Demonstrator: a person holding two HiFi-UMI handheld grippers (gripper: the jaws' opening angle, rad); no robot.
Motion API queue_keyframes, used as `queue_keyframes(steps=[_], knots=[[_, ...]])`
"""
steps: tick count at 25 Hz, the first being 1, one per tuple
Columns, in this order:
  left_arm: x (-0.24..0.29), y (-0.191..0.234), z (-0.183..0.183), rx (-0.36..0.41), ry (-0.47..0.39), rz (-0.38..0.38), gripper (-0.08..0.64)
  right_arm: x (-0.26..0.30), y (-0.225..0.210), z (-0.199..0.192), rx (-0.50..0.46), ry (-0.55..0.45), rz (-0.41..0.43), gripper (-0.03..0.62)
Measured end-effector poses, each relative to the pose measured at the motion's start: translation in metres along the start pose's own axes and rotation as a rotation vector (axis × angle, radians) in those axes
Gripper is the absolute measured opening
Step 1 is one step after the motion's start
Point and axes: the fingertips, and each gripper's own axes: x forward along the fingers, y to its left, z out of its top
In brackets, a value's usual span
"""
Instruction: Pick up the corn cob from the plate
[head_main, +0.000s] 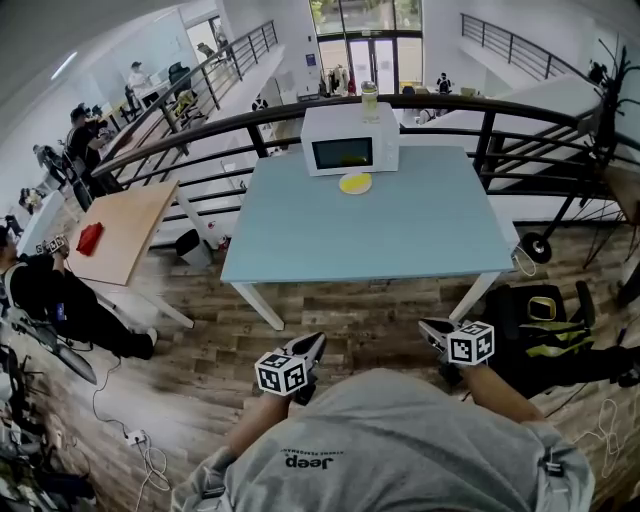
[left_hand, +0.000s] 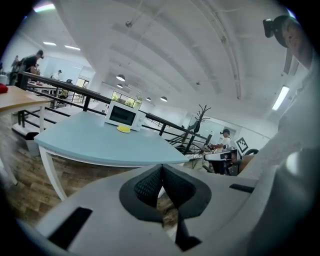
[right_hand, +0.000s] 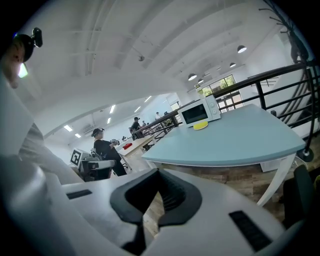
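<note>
The left gripper (head_main: 312, 345) and the right gripper (head_main: 434, 329) both have their jaws pressed together on nothing, low above the wooden plank floor (head_main: 370, 318). Well ahead of both, at the far side of the light-blue rectangular table (head_main: 400, 240), the round yellow plate (head_main: 355, 183) lies just before the white microwave oven (head_main: 349, 140). The corn cob cannot be told apart from the plate.

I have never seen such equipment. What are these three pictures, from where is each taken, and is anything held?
There is no robot arm: a person holds a two-jaw gripper in each hand. The head view looks down from the person's head; the left gripper and right gripper show low in it. Each gripper view comes from a camera riding on that gripper. On the blue table stand a white microwave and a yellow plate; corn is too small to tell. Both grippers are shut and empty.
</note>
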Motion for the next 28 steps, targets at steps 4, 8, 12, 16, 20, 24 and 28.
queue_keyframes(steps=[4, 8, 12, 16, 20, 24, 28], knots=[[0.013, -0.021, -0.004, 0.003, 0.002, 0.006, 0.018, -0.015, -0.014, -0.002, -0.006, 0.004, 0.016, 0.015], [0.026, -0.041, -0.007, -0.007, 0.004, 0.014, 0.018, -0.028, -0.03, -0.002, -0.005, 0.002, 0.028, 0.015], [0.035, -0.056, -0.009, -0.002, 0.011, 0.018, 0.018, -0.038, -0.042, -0.003, -0.005, 0.0, 0.036, 0.015], [0.038, -0.06, -0.009, -0.002, 0.018, 0.022, 0.018, -0.041, -0.047, -0.004, -0.001, -0.002, 0.04, 0.015], [0.04, -0.056, -0.007, -0.008, 0.009, 0.017, 0.018, -0.038, -0.047, -0.005, -0.006, 0.005, 0.037, 0.015], [0.041, -0.043, -0.005, -0.015, 0.005, -0.001, 0.018, -0.029, -0.043, -0.004, -0.017, 0.012, 0.02, 0.015], [0.044, -0.016, -0.001, -0.024, 0.008, -0.031, 0.018, -0.014, -0.042, 0.002, -0.014, 0.01, -0.018, 0.015]])
